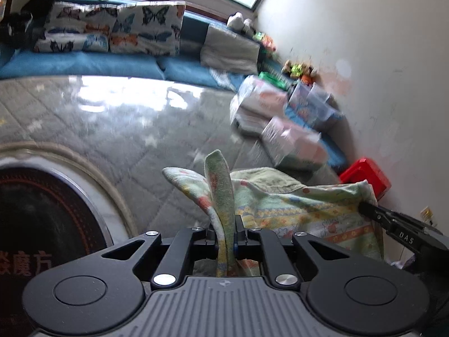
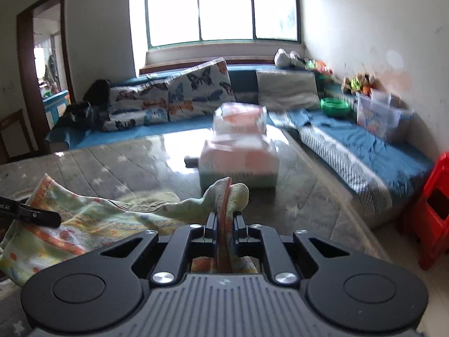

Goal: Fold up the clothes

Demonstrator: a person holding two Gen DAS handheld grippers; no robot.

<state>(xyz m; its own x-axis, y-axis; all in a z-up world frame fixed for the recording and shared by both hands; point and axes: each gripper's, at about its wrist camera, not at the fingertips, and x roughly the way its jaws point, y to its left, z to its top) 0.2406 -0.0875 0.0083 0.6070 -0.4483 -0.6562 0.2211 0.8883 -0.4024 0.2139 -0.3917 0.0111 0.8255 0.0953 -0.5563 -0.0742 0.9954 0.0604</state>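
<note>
A pale green cloth (image 1: 294,207) with orange and yellow print hangs stretched between both grippers above a grey quilted table top (image 1: 112,129). My left gripper (image 1: 225,230) is shut on one corner, which sticks up between its fingers. My right gripper (image 2: 224,221) is shut on another corner of the cloth (image 2: 84,221). In the left wrist view the right gripper (image 1: 367,206) pinches the cloth's far right edge. In the right wrist view the left gripper (image 2: 53,219) shows at the left edge, on the cloth.
Plastic-wrapped packs (image 2: 238,151) are stacked on the table top. A blue sofa (image 2: 364,151) with butterfly cushions (image 2: 174,95) runs along the window and the wall. A red plastic stool (image 2: 432,210) stands at the right. A round dark hob (image 1: 42,219) lies at the left.
</note>
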